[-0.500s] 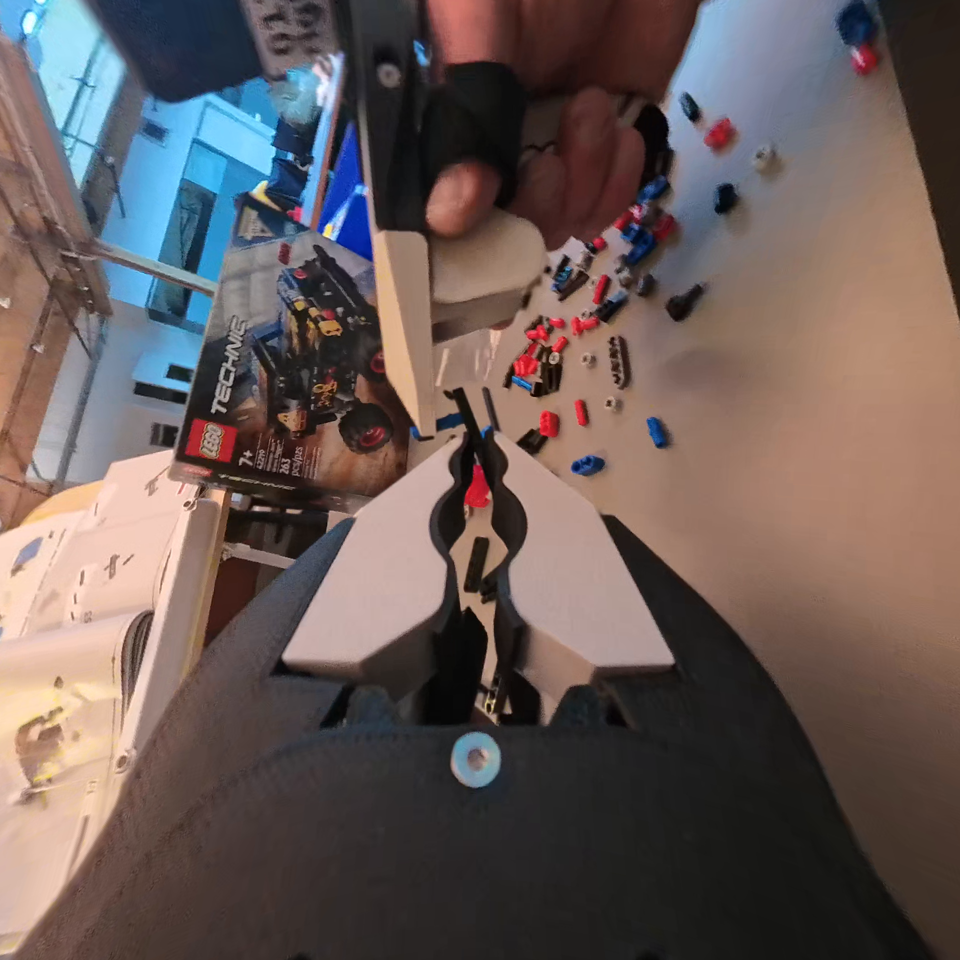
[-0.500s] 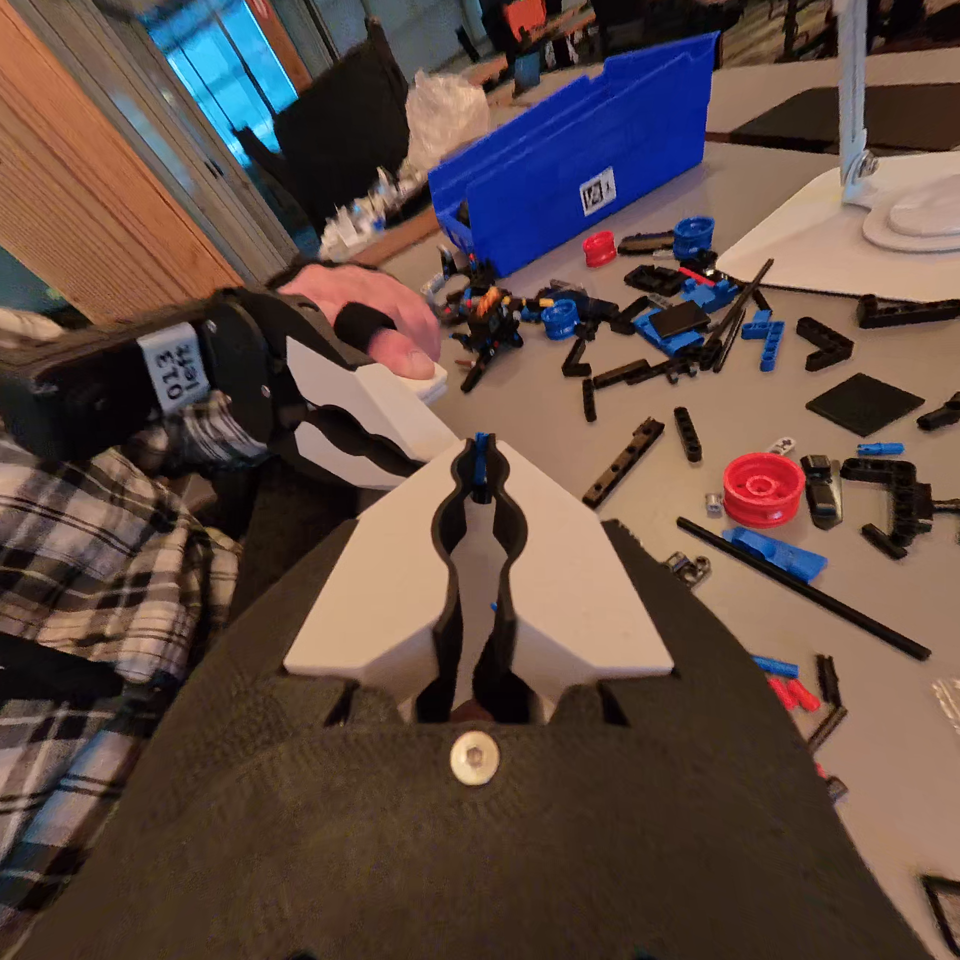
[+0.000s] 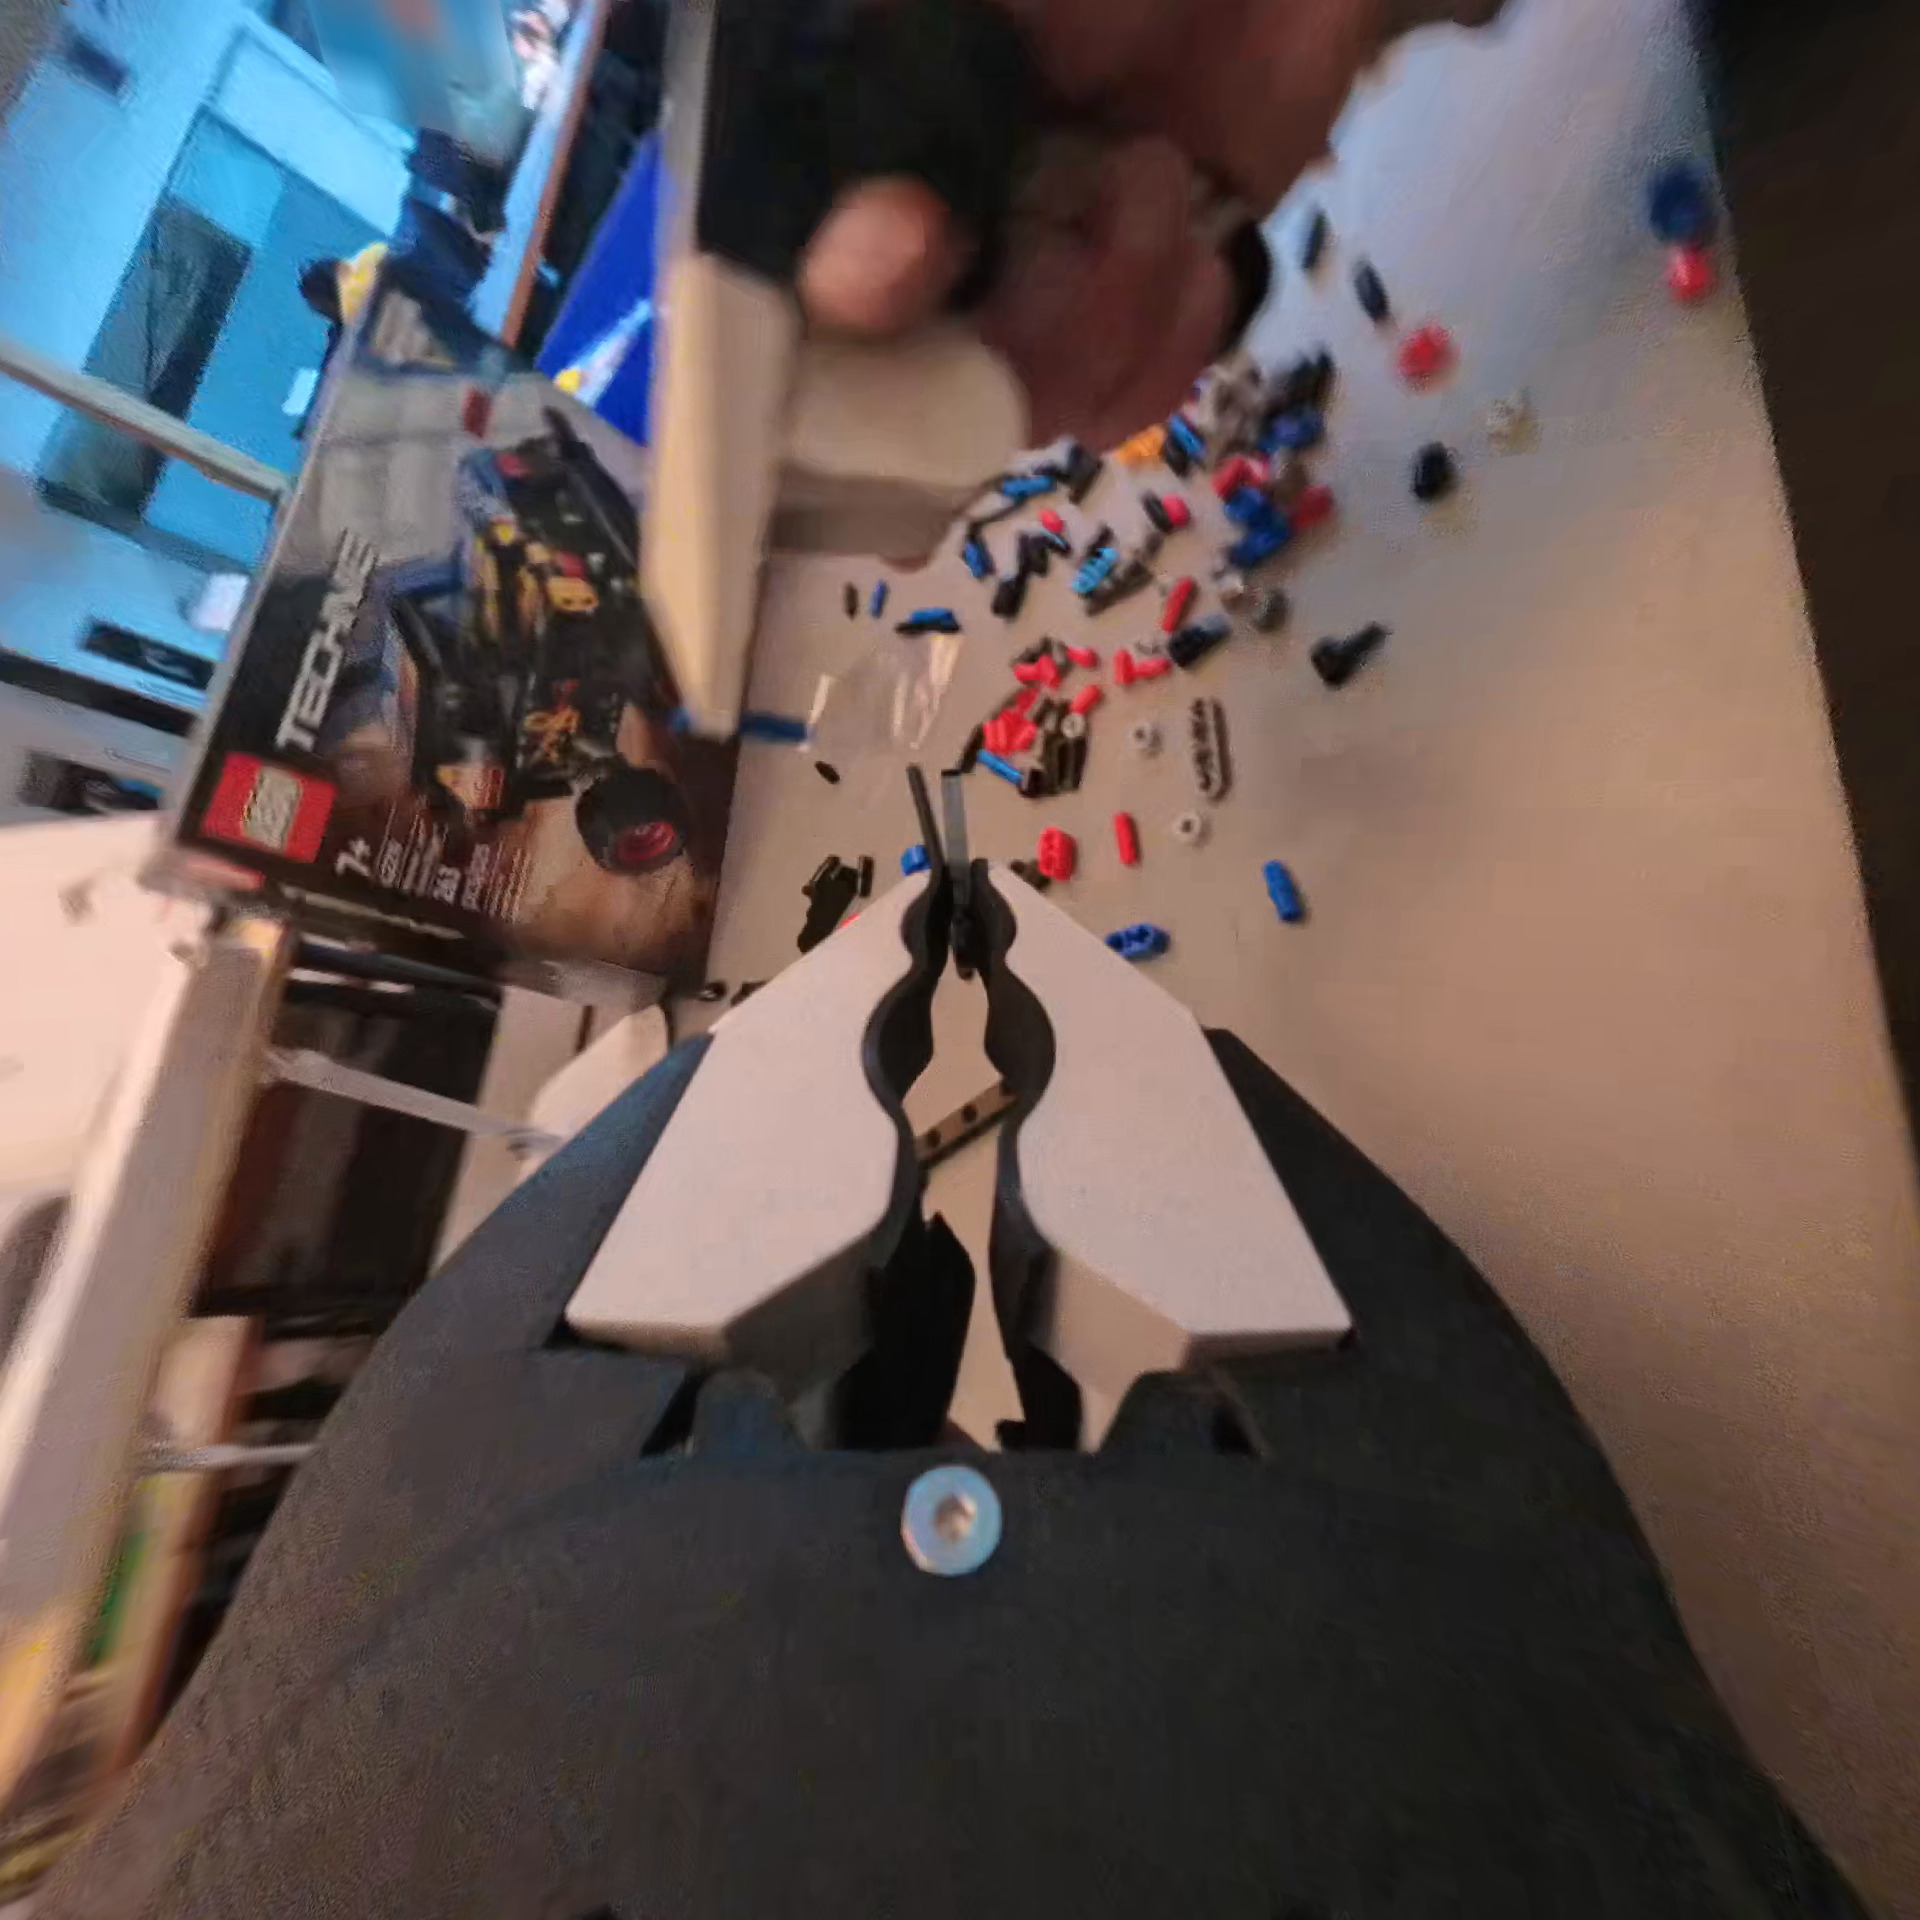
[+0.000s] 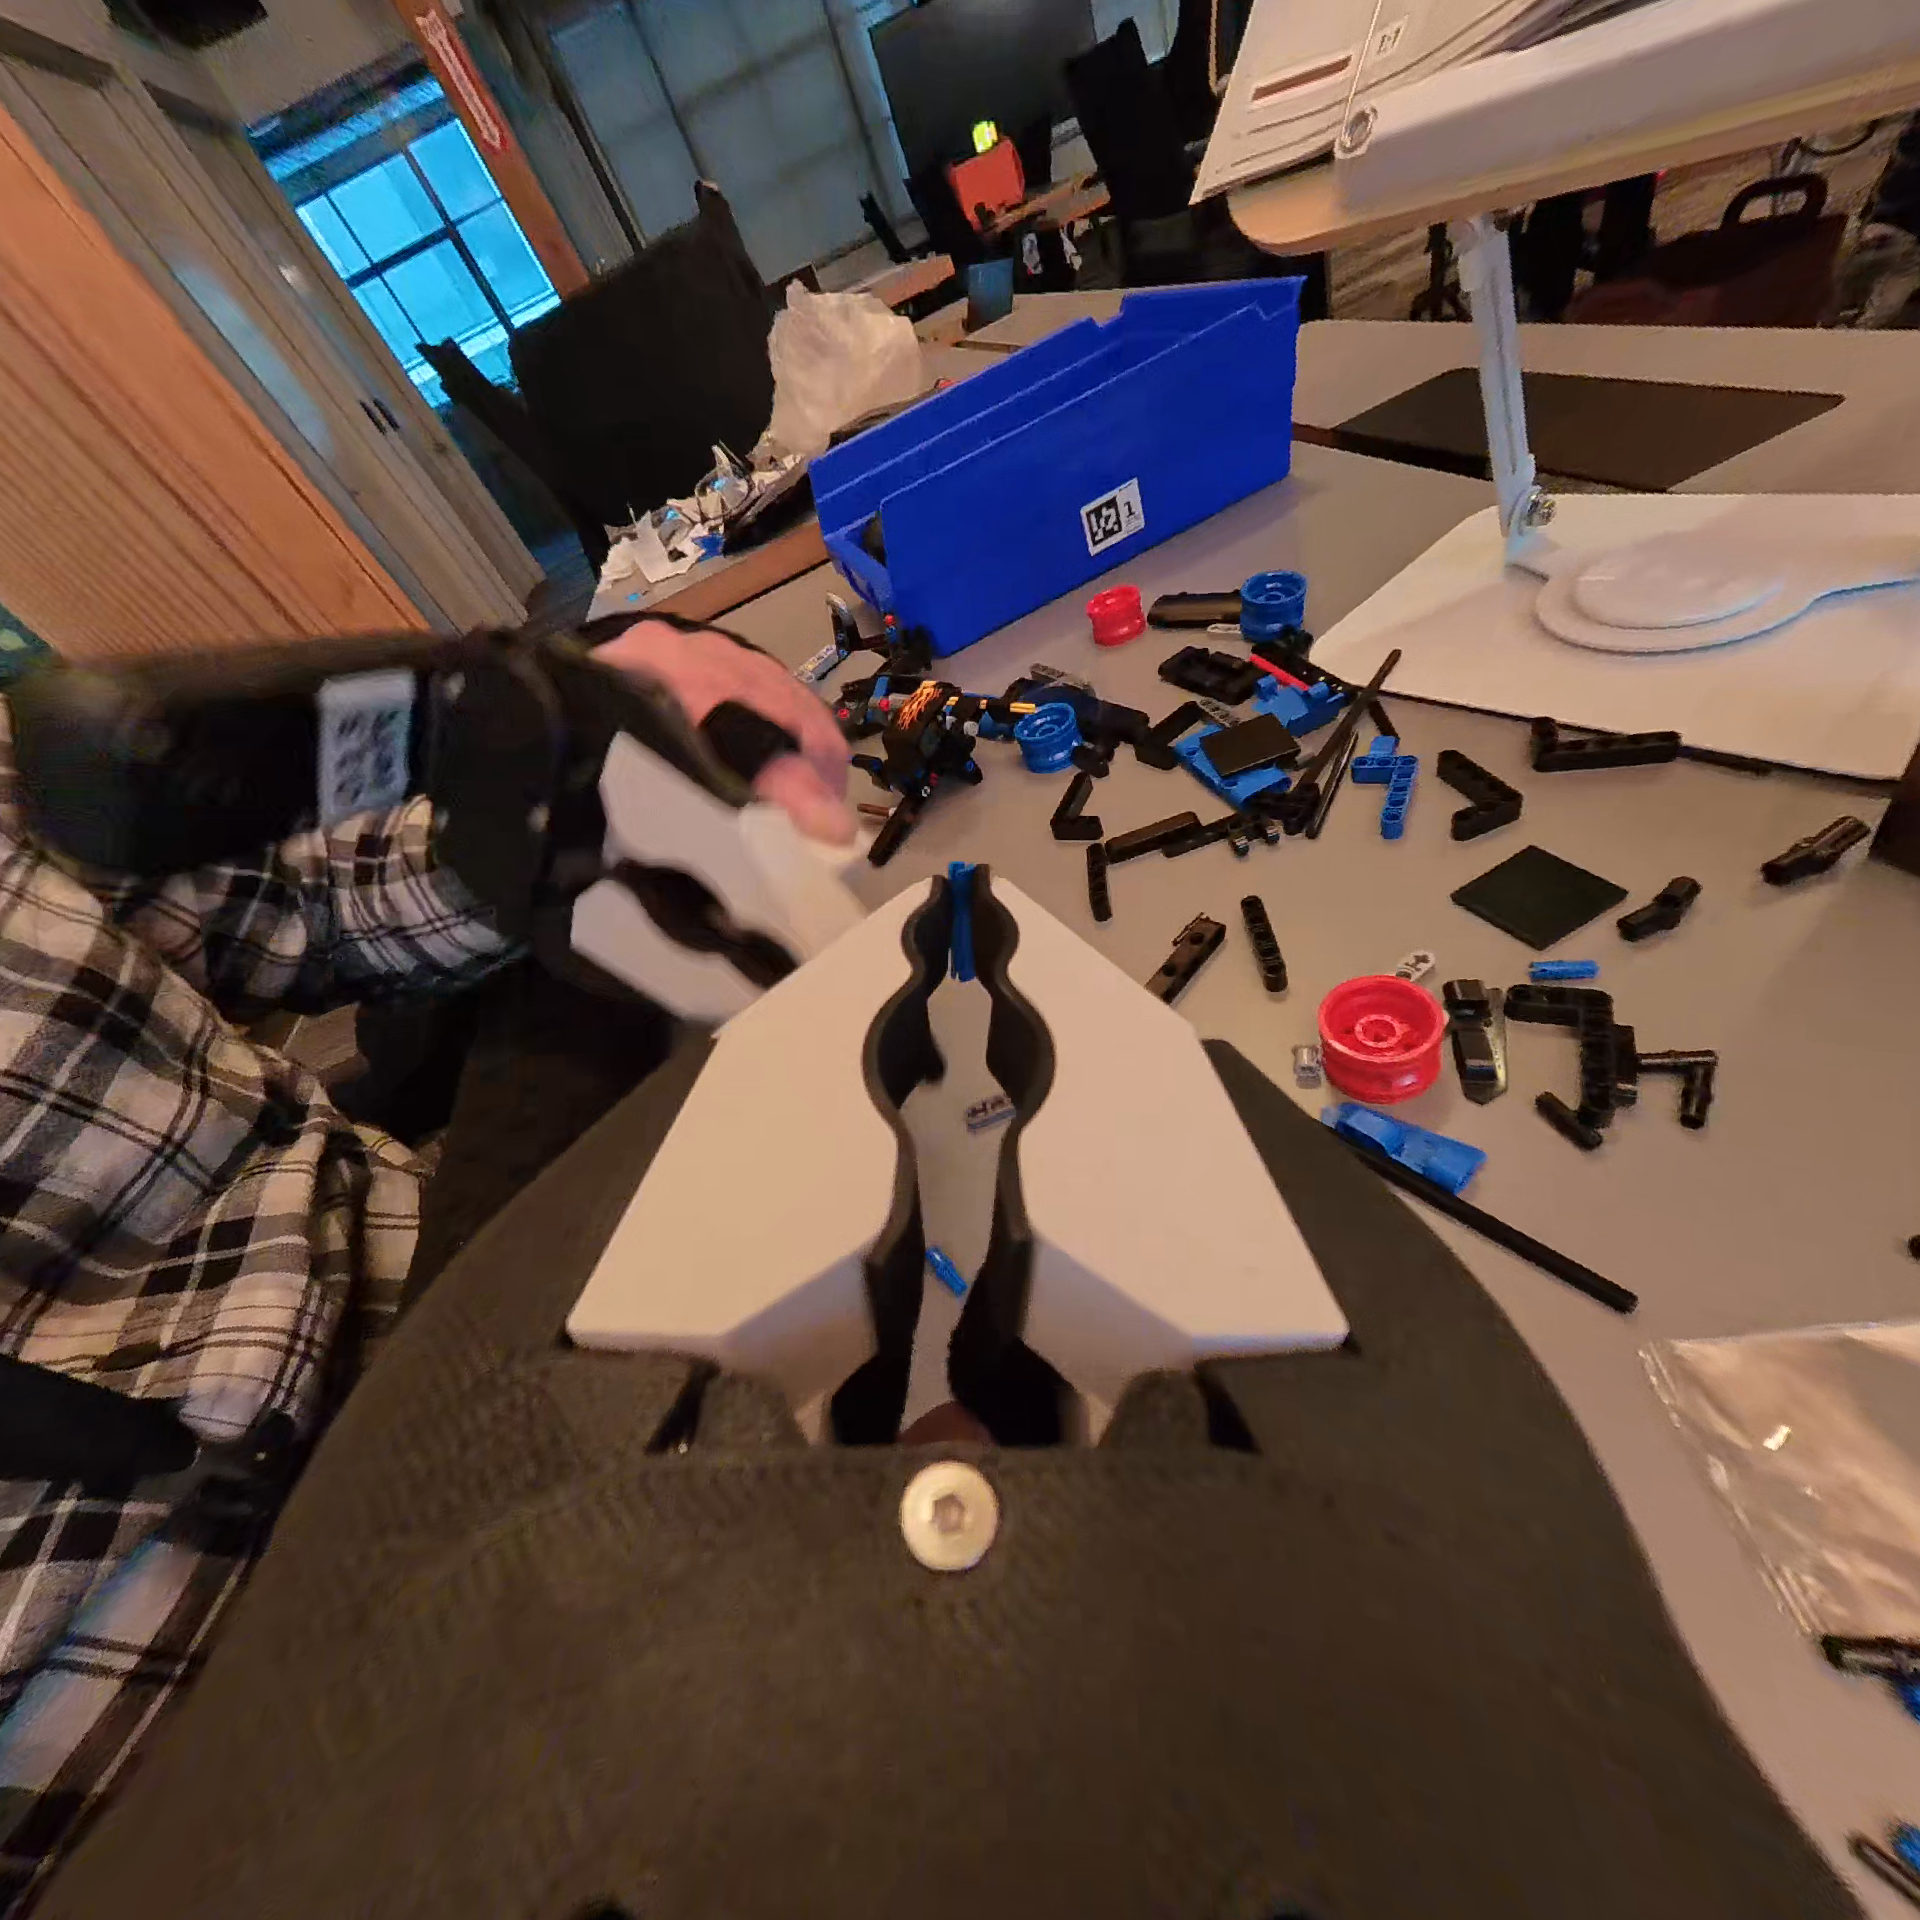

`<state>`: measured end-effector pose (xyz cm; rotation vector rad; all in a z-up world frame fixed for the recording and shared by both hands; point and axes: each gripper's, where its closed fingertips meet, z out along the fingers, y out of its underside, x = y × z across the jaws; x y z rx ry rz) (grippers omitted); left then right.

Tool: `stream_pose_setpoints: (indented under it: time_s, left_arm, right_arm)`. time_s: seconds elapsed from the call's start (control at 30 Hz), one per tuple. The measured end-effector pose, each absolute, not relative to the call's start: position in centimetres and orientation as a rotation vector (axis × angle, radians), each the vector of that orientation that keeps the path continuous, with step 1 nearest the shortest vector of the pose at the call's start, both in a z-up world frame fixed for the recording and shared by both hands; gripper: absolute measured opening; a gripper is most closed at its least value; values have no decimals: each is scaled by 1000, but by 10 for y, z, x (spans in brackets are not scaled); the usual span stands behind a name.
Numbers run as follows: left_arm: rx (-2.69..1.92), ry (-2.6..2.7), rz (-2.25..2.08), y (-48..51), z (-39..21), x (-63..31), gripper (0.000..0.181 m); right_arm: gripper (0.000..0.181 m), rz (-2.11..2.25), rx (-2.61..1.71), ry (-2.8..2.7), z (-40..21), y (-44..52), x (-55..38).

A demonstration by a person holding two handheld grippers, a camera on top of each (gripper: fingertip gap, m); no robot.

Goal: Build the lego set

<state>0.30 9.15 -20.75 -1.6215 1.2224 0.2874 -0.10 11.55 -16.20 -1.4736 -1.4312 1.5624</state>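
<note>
My left gripper [image 3: 951, 883] clamps a thin black piece [image 3: 940, 831], my right gripper [image 4: 961, 883] clamps a blue pin [image 4: 961, 920] at frame centre; joining them appears next, requiring careful alignment.

I see print on the model box [image 3: 416, 727] standing at the table's [image 3: 1507, 1039] edge, with a red logo patch [image 3: 268, 807] in one corner. A white sticker [image 4: 1112, 516] with a black code mark sits on the blue bin's [image 4: 987, 540] side. A white label [image 4: 364, 743] is on the left gripper's [image 4: 816, 883] black body, too blurred to read. A hanging orange banner [image 4: 462, 94] carries white marks.
</note>
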Motion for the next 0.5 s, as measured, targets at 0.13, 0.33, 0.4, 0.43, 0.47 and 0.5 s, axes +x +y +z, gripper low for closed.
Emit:
stream_pose_setpoints:
  time_s: [0.13,0.33,0.4,0.43,0.47,0.5]
  left_arm:
    - [-1753,993,8,94,-205,-12,0]
    - [-2009,1058,-87,78,-252,-16,0]
    - [-2061,1036,-121,72,-255,-16,0]
    - [-2080,1022,-132,69,-257,-17,0]
    - [-2100,1003,-144,66,-260,-18,0]
    - [-2127,992,-171,62,-264,-18,0]
  right_arm:
    - [0,1495,-1491,-1523,-173,109,11]
    - [1,1347,-1640,-1901,-234,62,18]
    - [1,1277,-1671,-2024,-251,46,18]
    - [1,1241,-1682,-2077,-258,39,18]
    - [1,1204,-1693,-2114,-265,35,18]
    - [1,1152,-1705,-2150,-272,33,18]
